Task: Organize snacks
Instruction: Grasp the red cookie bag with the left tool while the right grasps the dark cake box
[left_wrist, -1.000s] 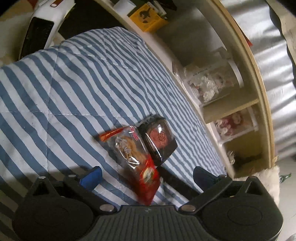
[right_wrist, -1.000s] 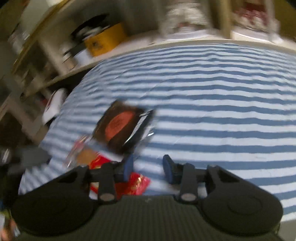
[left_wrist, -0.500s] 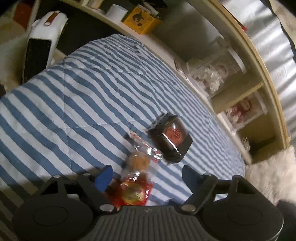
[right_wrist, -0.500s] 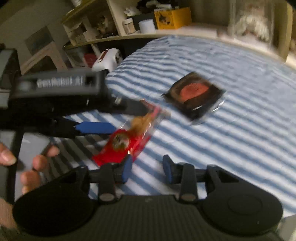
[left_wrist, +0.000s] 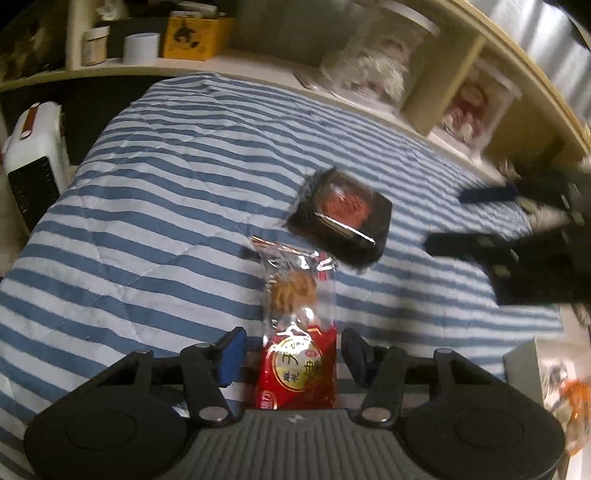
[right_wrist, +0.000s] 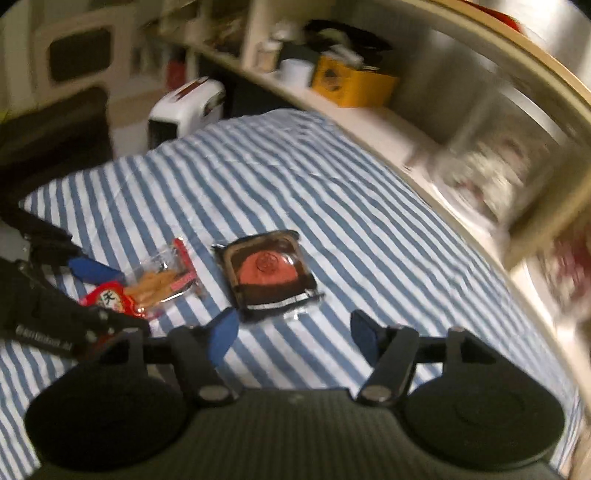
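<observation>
The left gripper (left_wrist: 293, 356) has its jaws apart, straddling the red end of the cracker packet (left_wrist: 297, 321), which lies on the striped quilt (left_wrist: 155, 206). Recommendation: close squarely on the packet's printed end, avoiding the loose clear film. Just beyond the packet lies the dark boxed cake (right_wrist: 267, 271); the right gripper (right_wrist: 291, 334) hangs short of it, jaws apart and empty. Farther off, shelf jars (left_wrist: 373, 62) hold pale contents, blurred; a yellow box (left_wrist: 195, 35) stands beyond the quilt.
</observation>
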